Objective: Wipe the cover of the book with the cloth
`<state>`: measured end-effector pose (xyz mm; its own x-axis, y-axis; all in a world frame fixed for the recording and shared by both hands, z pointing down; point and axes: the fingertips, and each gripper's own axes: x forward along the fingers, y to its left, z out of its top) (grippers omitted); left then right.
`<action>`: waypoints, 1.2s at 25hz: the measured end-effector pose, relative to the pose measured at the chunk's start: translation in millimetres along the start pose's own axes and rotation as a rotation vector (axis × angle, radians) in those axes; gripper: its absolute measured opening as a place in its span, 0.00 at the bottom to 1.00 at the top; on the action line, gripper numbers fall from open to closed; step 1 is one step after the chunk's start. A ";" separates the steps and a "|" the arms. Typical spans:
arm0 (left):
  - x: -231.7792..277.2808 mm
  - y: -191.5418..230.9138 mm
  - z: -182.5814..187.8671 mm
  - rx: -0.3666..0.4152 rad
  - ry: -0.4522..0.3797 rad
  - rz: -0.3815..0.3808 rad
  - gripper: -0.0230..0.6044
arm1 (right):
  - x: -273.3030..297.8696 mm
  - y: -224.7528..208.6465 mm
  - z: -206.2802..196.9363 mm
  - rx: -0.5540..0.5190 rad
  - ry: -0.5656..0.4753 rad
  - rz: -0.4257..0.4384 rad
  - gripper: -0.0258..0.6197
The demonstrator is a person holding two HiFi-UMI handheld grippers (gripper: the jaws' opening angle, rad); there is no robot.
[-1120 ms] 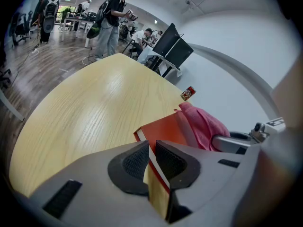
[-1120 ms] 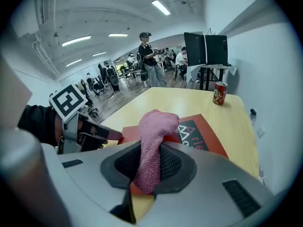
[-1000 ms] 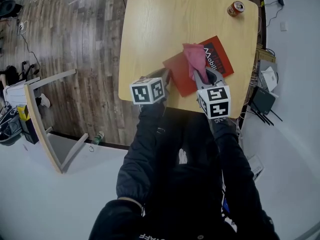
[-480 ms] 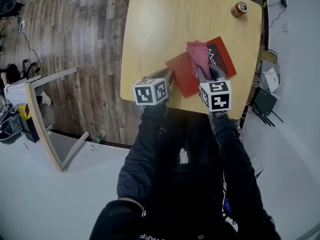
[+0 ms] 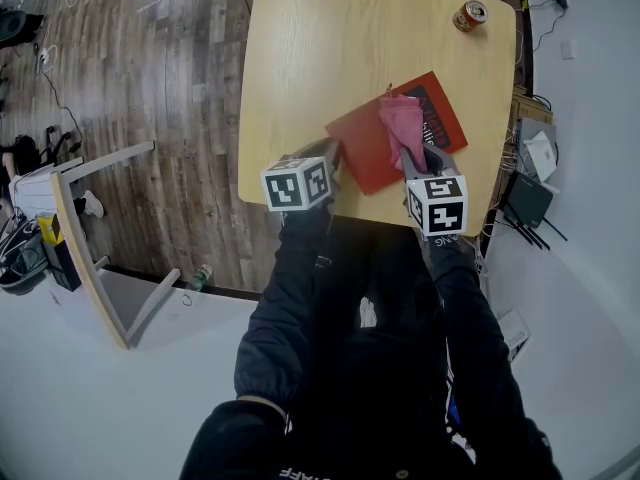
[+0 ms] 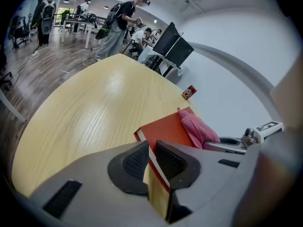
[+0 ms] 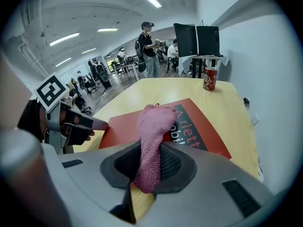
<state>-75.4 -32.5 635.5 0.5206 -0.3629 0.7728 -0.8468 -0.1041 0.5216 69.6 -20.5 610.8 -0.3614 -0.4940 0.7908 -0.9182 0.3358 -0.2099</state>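
A red book [image 5: 360, 138] lies on the light wooden table [image 5: 330, 38] near its front edge. My left gripper [image 5: 333, 156] is at the book's left corner, and in the left gripper view its jaws [image 6: 151, 162] are shut on the book's [image 6: 165, 131] edge. My right gripper [image 5: 415, 158] is shut on a pink cloth [image 5: 403, 120]. The cloth [image 7: 154, 126] rises out of the jaws [image 7: 149, 167] and its free end rests on the book's cover [image 7: 199, 126], over part of the printed title. The cloth [image 6: 199, 129] also shows in the left gripper view.
A drink can [image 5: 471, 15] stands at the table's far right corner. To the right of the table are cables and small devices [image 5: 525, 193] on the floor. A wooden frame [image 5: 90, 238] lies on the floor at the left. People stand far behind the table.
The right gripper has dragged the cloth a little to the right across the cover. The left gripper has stayed at the book's corner.
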 end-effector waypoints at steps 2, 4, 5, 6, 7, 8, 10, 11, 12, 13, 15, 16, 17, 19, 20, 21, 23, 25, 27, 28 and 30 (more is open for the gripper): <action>-0.7 0.0 0.2 0.000 -0.001 0.002 0.15 | -4.9 -1.9 -5.7 0.007 0.002 -0.004 0.17; -0.7 0.2 0.2 0.000 -0.002 0.005 0.15 | -8.9 -3.9 -10.6 0.012 0.004 -0.007 0.17; -0.6 0.3 0.2 0.000 -0.003 0.006 0.15 | -10.8 -5.0 -12.9 0.014 0.005 -0.008 0.17; -0.3 0.3 0.0 0.000 -0.004 0.008 0.15 | -12.7 -6.1 -15.3 0.014 0.007 -0.009 0.17; -0.2 0.2 -0.2 0.000 -0.004 0.009 0.15 | -14.8 -7.2 -18.0 0.014 0.009 -0.009 0.17; -0.1 0.1 -0.5 -0.001 -0.005 0.010 0.15 | -17.2 -8.2 -20.7 0.013 0.010 -0.010 0.17; 0.0 0.0 -0.4 -0.001 -0.007 0.012 0.15 | -21.8 -10.4 -26.1 0.014 0.014 -0.013 0.17; 0.0 0.0 -0.2 -0.001 -0.008 0.013 0.15 | -23.9 -11.5 -28.5 0.016 0.015 -0.014 0.17; -0.1 0.1 -0.2 -0.001 -0.008 0.013 0.15 | -25.8 -12.4 -30.9 0.020 0.016 -0.015 0.17; -0.3 0.1 -0.2 -0.001 -0.008 0.014 0.15 | -27.6 -13.2 -33.2 0.024 0.017 -0.017 0.17; -0.3 0.2 -0.5 -0.001 -0.008 0.016 0.15 | -30.7 -14.7 -37.5 0.029 0.020 -0.020 0.17; -0.2 0.4 -0.8 -0.003 -0.008 0.017 0.15 | -32.0 -15.4 -39.5 0.029 0.023 -0.021 0.17; -0.1 0.6 -1.0 -0.005 -0.008 0.018 0.15 | -33.3 -16.0 -41.3 0.030 0.027 -0.023 0.17; 0.0 0.4 -0.9 -0.007 -0.010 0.019 0.15 | -37.1 -17.1 -44.3 0.031 0.038 -0.025 0.17; 0.1 0.1 -0.8 -0.006 -0.011 0.019 0.15 | -39.8 -17.6 -44.7 0.032 0.041 -0.025 0.17; 0.4 -0.1 -0.7 -0.005 -0.011 0.019 0.15 | -42.7 -17.9 -43.8 0.032 0.040 -0.025 0.17; 0.8 0.7 -0.9 -0.002 -0.010 0.022 0.15 | -47.8 -17.8 -38.1 0.029 0.025 -0.021 0.17; 0.3 1.3 -1.1 0.001 -0.009 0.027 0.15 | -50.3 -17.7 -28.3 0.018 0.003 -0.017 0.17; -0.1 1.1 -1.5 0.001 -0.007 0.028 0.15 | -48.9 -17.6 -15.4 0.004 -0.019 -0.013 0.17; -0.2 0.7 -1.7 0.000 -0.005 0.027 0.15 | -46.7 -17.7 -8.2 -0.003 -0.030 -0.011 0.17; -0.3 -0.8 -1.5 -0.001 -0.004 0.025 0.15 | -40.5 -18.5 6.9 -0.015 -0.050 -0.008 0.17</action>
<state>-74.7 -31.0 635.4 0.4988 -0.3694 0.7841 -0.8595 -0.0943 0.5023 100.2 -12.2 578.7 -0.3625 -0.5360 0.7624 -0.9186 0.3435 -0.1953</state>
